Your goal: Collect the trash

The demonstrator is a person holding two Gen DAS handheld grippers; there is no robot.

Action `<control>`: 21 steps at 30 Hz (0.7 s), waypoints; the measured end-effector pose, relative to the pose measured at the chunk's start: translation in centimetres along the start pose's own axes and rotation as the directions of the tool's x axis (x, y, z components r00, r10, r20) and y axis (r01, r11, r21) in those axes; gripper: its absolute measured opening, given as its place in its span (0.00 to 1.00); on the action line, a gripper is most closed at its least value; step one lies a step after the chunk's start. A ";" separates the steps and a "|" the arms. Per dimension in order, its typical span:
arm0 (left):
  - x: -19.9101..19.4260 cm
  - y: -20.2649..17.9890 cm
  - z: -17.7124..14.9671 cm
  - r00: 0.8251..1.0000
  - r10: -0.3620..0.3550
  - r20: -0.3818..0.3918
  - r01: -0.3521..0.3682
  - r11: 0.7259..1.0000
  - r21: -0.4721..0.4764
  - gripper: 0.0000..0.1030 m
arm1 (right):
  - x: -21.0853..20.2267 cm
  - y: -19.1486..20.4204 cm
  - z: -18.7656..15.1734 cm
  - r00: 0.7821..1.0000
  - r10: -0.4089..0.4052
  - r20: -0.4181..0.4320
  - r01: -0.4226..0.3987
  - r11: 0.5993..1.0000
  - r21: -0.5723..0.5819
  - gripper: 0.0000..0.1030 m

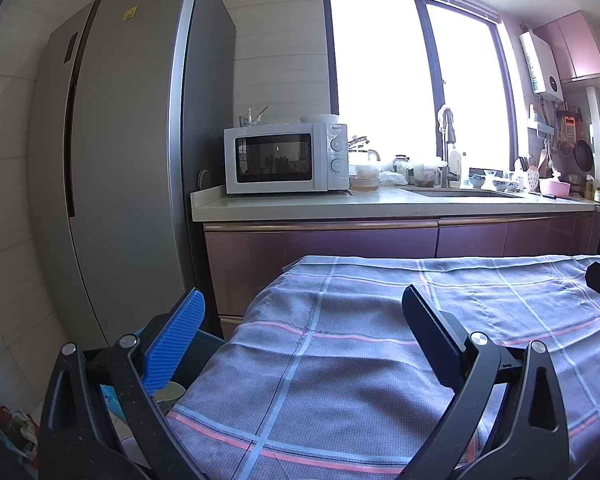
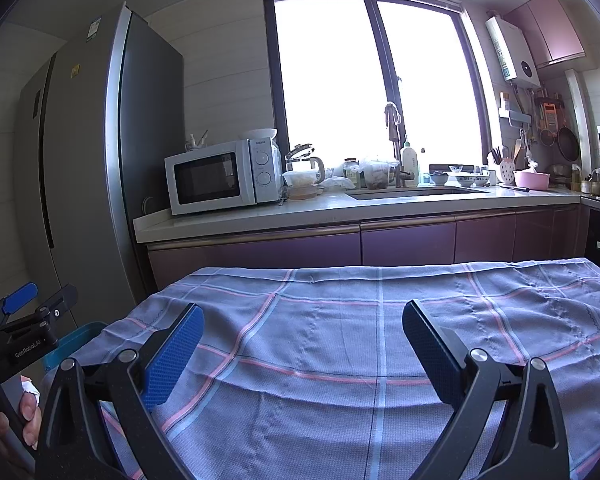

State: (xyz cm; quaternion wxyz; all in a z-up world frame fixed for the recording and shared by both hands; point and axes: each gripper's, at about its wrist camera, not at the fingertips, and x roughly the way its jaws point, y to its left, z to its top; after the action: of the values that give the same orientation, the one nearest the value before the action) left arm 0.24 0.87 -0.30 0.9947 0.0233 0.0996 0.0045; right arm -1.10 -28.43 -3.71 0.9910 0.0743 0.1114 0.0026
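Note:
My left gripper (image 1: pixel 302 306) is open and empty, held over the left edge of a table covered with a blue-grey checked cloth (image 1: pixel 380 360). It also shows at the far left of the right wrist view (image 2: pixel 40 298). My right gripper (image 2: pixel 302 320) is open and empty above the same cloth (image 2: pixel 360 340). A teal bin (image 1: pixel 204 350) stands on the floor left of the table, with a pale cup-like item (image 1: pixel 168 396) inside; its rim shows in the right wrist view (image 2: pixel 78 334). No trash shows on the cloth.
A tall grey fridge (image 1: pixel 120 160) stands at left. A kitchen counter (image 1: pixel 380 204) behind the table carries a white microwave (image 1: pixel 284 158), containers, a sink and bowls. Purple cabinets (image 1: pixel 320 248) are below. A colourful bag (image 1: pixel 16 428) lies on the floor at bottom left.

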 end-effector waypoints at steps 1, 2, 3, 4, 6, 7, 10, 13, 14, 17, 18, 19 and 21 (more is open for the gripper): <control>0.0 0.0 0.0 1.000 0.001 -0.002 -0.001 1.000 0.000 0.94 | 0.0 0.0 0.0 1.000 0.000 0.000 0.000 1.000 0.000 0.93; 0.0 0.0 -0.1 1.000 0.002 -0.003 -0.002 1.000 -0.001 0.94 | 0.0 0.0 0.0 1.000 0.000 0.002 0.000 1.000 0.001 0.93; 0.1 0.0 -0.1 1.000 0.003 -0.004 -0.003 1.000 -0.002 0.94 | 0.0 0.0 0.0 1.000 0.001 0.003 -0.001 1.000 0.001 0.93; 0.1 0.0 -0.1 1.000 0.004 -0.004 -0.004 1.000 -0.002 0.94 | 0.0 0.0 0.0 1.000 0.000 0.002 0.000 1.000 0.001 0.93; 0.1 0.0 -0.2 1.000 0.005 -0.005 -0.005 1.000 -0.003 0.94 | 0.0 0.0 0.0 1.000 0.001 0.003 -0.001 1.000 0.001 0.93; 0.1 0.0 -0.2 1.000 0.006 -0.004 -0.006 1.000 -0.002 0.94 | 0.0 0.0 0.0 1.000 0.000 0.002 0.000 1.000 0.001 0.93; 0.0 -0.1 -0.2 1.000 0.007 -0.002 -0.007 1.000 -0.001 0.94 | 0.0 0.0 0.0 1.000 0.002 0.004 -0.002 1.000 0.003 0.93; 0.0 -0.1 -0.2 1.000 0.007 -0.003 -0.007 1.000 -0.001 0.94 | 0.0 0.0 0.0 1.000 0.002 0.004 -0.002 1.000 0.002 0.93; -0.1 -0.1 -0.2 1.000 0.007 -0.004 -0.007 1.000 -0.001 0.94 | 0.1 0.0 0.0 1.000 0.002 0.003 -0.002 1.000 0.002 0.93; -0.1 -0.1 -0.2 1.000 0.007 -0.004 -0.007 1.000 -0.002 0.94 | 0.0 0.0 0.0 1.000 0.002 0.002 -0.002 1.000 0.005 0.93; -0.1 -0.1 -0.2 1.000 0.006 -0.003 -0.006 1.000 -0.002 0.94 | 0.0 0.0 -0.1 1.000 0.001 0.002 -0.001 1.000 0.005 0.93; -0.1 -0.1 -0.2 1.000 0.007 -0.002 -0.007 1.000 -0.001 0.94 | 0.0 0.0 -0.1 1.000 0.002 0.002 -0.002 1.000 0.005 0.93; 0.0 0.0 -0.2 1.000 0.007 -0.003 -0.007 1.000 -0.002 0.94 | 0.0 0.0 -0.1 1.000 0.001 0.003 -0.001 1.000 0.005 0.93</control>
State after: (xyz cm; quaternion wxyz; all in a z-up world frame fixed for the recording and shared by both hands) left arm 0.23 0.83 -0.50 0.9946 0.0229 0.1012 0.0082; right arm -1.14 -28.41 -3.75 0.9909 0.0769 0.1100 0.0026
